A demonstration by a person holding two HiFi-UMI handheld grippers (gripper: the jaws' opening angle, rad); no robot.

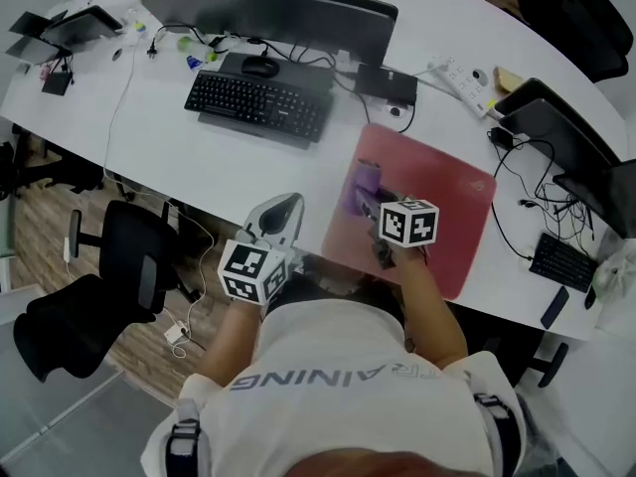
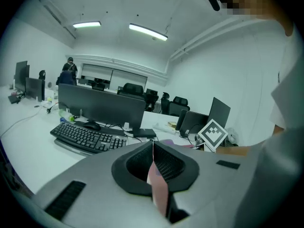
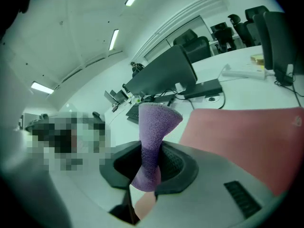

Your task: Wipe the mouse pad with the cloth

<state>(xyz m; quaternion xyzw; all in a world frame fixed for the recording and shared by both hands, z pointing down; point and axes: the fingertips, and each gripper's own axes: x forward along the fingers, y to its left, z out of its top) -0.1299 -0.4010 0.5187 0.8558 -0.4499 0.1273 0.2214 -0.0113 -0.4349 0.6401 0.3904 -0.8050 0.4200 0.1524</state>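
Observation:
A pink mouse pad [image 1: 442, 192] lies on the white desk [image 1: 169, 157], right of the keyboard; it also fills the right of the right gripper view [image 3: 247, 137]. My right gripper [image 1: 376, 212] hovers over the pad's near left part. It is shut on a purple cloth [image 1: 362, 182], which stands up out of the jaws [image 3: 156, 122]. My left gripper [image 1: 281, 210] sits over bare desk just left of the pad. Its jaws are shut [image 2: 153, 148], with a thin pinkish strip showing low in the slit; I cannot tell what that strip is.
A black keyboard [image 1: 256, 102], a mouse [image 1: 260, 66] and a wide monitor [image 1: 268, 13] stand behind the left gripper. A power strip [image 1: 459, 76], laptops [image 1: 556, 132] and cables [image 1: 512, 207] crowd the right. An office chair [image 1: 109, 276] stands left of the person.

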